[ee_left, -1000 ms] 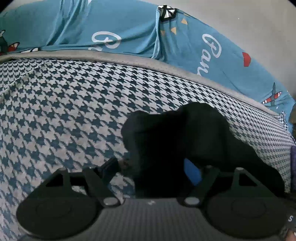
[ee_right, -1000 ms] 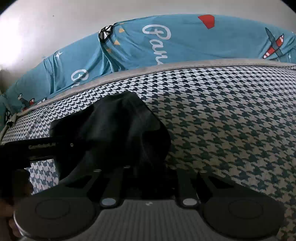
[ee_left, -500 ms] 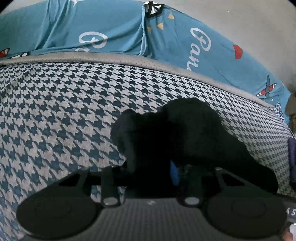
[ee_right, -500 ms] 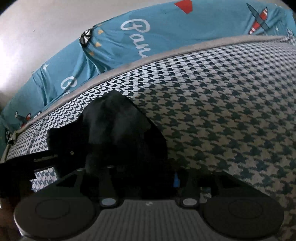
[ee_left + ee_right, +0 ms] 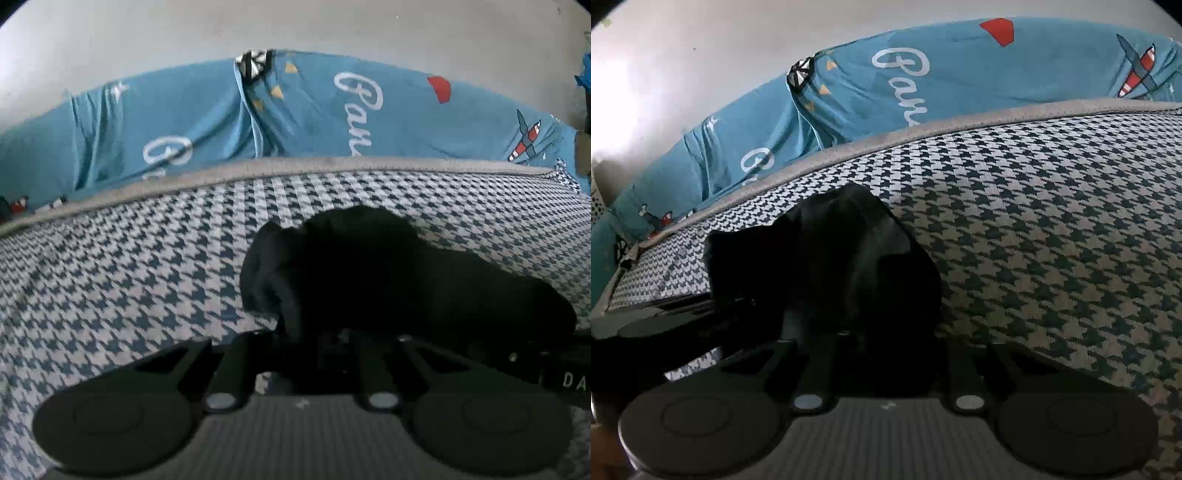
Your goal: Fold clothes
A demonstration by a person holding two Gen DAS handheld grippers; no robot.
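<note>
A black garment (image 5: 369, 273) lies bunched in a dark heap on a bed covered in a blue-and-white houndstooth cover (image 5: 129, 280). Behind it, a teal sheet (image 5: 314, 114) printed with white script and small aeroplanes runs along a pale wall.

The left gripper (image 5: 314, 347) sits low at the near edge of the heap, and cloth covers its tips. Its fingers appear drawn in around a fold of the garment, but everything there is black on black, so I cannot tell for certain whether they pinch it. The right gripper (image 5: 882, 343) meets the same near edge from the other side, also buried in cloth; its grip cannot be told either. The left tool's dark body shows at the left of the right wrist view.

The garment (image 5: 827, 266) looks rumpled, not laid flat. To do this well, each gripper likely needs a firm hold on one layer only, with both kept level and apart so the cloth spreads evenly without twisting.
</note>
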